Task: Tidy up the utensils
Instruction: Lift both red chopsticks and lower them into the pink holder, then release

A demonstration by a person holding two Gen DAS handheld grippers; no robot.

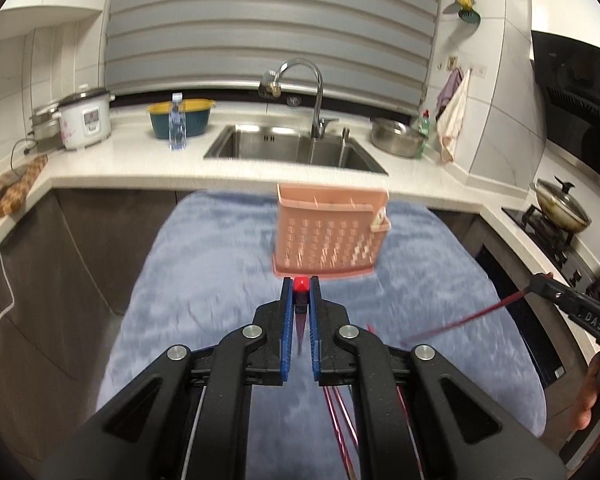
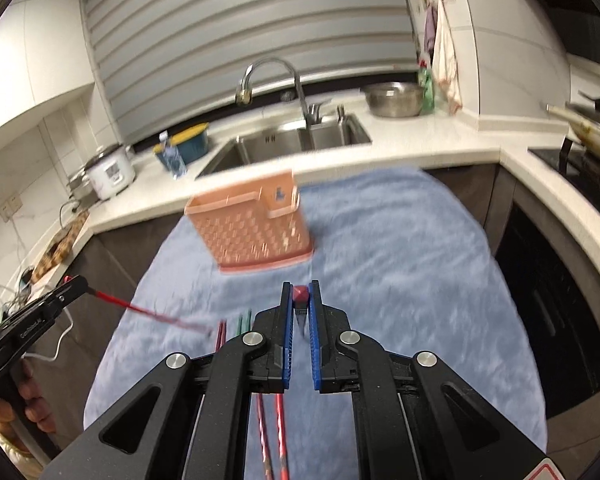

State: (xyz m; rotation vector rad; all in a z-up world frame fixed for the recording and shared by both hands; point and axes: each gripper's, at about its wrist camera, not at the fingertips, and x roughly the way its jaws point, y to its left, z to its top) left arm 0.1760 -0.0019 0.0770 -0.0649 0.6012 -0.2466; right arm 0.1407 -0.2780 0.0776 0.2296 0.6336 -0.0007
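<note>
**Me:** Fingers on both my grippers are pinching something thin. The left gripper (image 1: pixel 301 286) is clamped on a red-tipped chopstick (image 1: pixel 301 283) whose shaft hangs down between the blue pads. The right gripper (image 2: pixel 300 294) grips a second red-tipped chopstick (image 2: pixel 300 293) the same way.

**Partner:** Where do they go?

**Me:** Into the pink perforated utensil holder (image 1: pixel 330 234), I judge. It stands upright on the blue cloth (image 1: pixel 204 264) covering the surface, ahead of both grippers and apart from them. More chopsticks (image 2: pixel 270 432) lie on the cloth beneath my right gripper.

**Partner:** How do you do it cleanly?

**Me:** Each stick is held near its top end, so the long part dangles and can swing. I would move slowly, bring the lower tip over the holder's open top, let it hang close to vertical, then lower it well inside before spreading the fingers. The holder looks light, so I should not knock its rim. I would drop 1 stick at a time, so the 2 grippers do not crowd each other.

**Partner:** And your hands?

**Me:** Both grippers point forward and slope downward toward the cloth, side by side. My left hand (image 2: pixel 28 396) wraps the handle at that view's edge.
</note>
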